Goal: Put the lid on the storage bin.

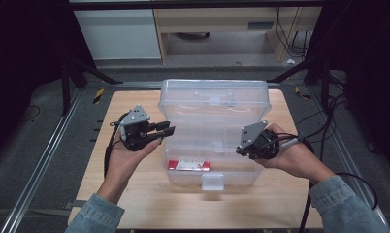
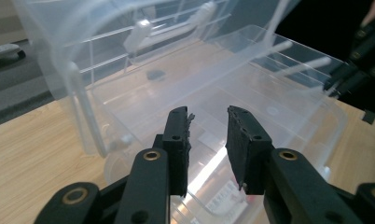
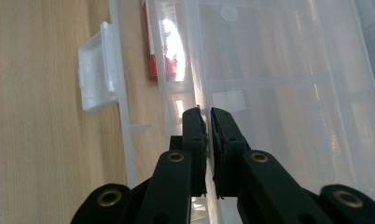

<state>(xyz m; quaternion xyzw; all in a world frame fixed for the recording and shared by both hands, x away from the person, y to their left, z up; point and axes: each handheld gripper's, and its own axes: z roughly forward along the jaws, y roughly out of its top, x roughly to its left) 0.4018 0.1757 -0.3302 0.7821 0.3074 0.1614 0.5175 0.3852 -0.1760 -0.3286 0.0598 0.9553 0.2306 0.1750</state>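
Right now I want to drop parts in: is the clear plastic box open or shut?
Open. The clear plastic box has its lid swung up behind the base, the front latch hangs free, and a red packet lies inside.

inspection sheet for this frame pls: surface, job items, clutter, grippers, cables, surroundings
surface: light wooden table, bare around the box.
job's things: clear plastic box, lid up; red packet in front compartment; front latch hanging free.
clutter: nothing seen.
grippers: left gripper over the box's left edge, jaws apart on nothing; right gripper shut on the box's right wall.
cables: black cable trails from left gripper.
surroundings: dark floor, pale furniture behind.
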